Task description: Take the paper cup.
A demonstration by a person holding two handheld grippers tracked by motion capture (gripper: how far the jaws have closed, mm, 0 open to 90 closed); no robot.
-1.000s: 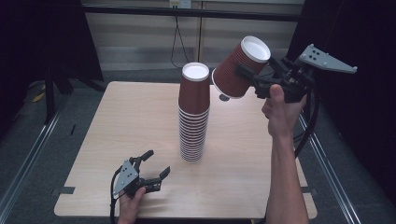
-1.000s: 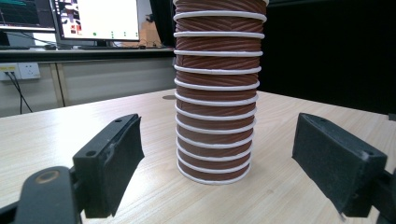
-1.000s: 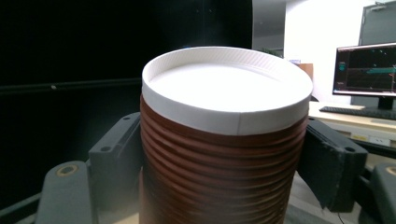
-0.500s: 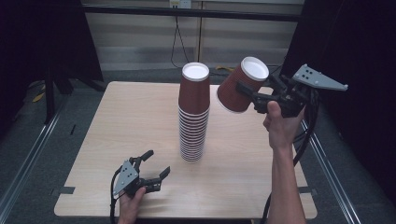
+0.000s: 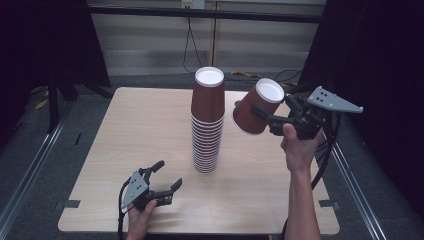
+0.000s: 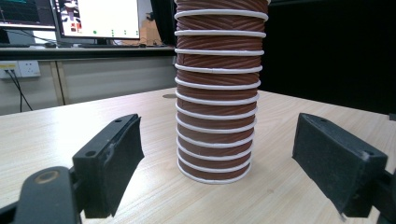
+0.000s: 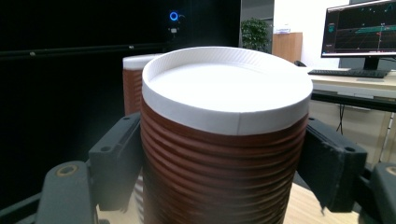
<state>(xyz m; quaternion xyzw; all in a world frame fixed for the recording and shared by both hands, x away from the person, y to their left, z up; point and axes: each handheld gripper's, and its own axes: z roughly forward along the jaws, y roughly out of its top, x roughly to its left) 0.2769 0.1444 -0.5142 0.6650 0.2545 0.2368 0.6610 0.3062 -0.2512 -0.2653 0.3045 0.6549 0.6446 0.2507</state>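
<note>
A tall stack of upside-down brown ribbed paper cups (image 5: 207,122) stands in the middle of the wooden table (image 5: 130,135). My right gripper (image 5: 257,112) is shut on a single brown cup (image 5: 256,107), held tilted in the air just right of the stack's top. In the right gripper view that cup (image 7: 224,140) sits between both pads, white base up, with the stack (image 7: 133,86) behind it. My left gripper (image 5: 167,176) lies open near the table's front edge. In the left gripper view the stack (image 6: 215,93) stands ahead of the spread jaws.
Metal rails run along the floor on both sides of the table. A black cable hangs from the right gripper past the table's right edge. Monitors and a desk stand in the background of both gripper views.
My right gripper has carried the single cup downward and slightly left, from above the stack's top to just beside it. The left gripper has not moved.
</note>
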